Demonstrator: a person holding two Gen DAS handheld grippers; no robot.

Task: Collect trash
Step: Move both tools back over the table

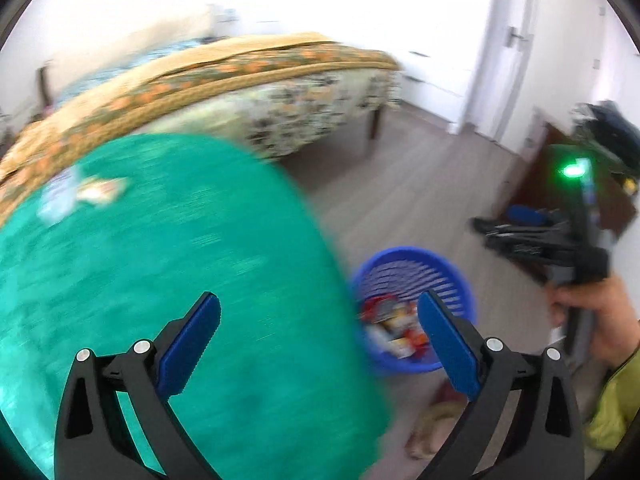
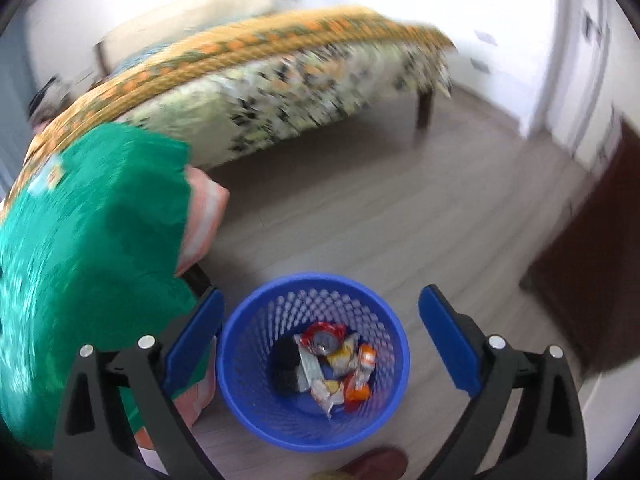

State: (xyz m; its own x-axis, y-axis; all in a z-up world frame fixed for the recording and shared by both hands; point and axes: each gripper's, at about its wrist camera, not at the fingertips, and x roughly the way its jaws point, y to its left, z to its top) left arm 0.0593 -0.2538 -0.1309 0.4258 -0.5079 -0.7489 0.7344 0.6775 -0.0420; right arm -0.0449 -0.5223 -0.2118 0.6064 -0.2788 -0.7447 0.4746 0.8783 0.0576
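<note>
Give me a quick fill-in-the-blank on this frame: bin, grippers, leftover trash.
1. The wrappers and can lie inside the ____ mesh basket.
2. Both the left gripper and the right gripper have their jaws ____, nothing between them.
3. Two pieces of trash remain on the ____ cloth.

Missing words: blue; open; green

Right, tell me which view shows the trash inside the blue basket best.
The right wrist view: it looks straight down into the blue basket, wrappers sharp. The left wrist view shows them blurred, partly behind a finger.
</note>
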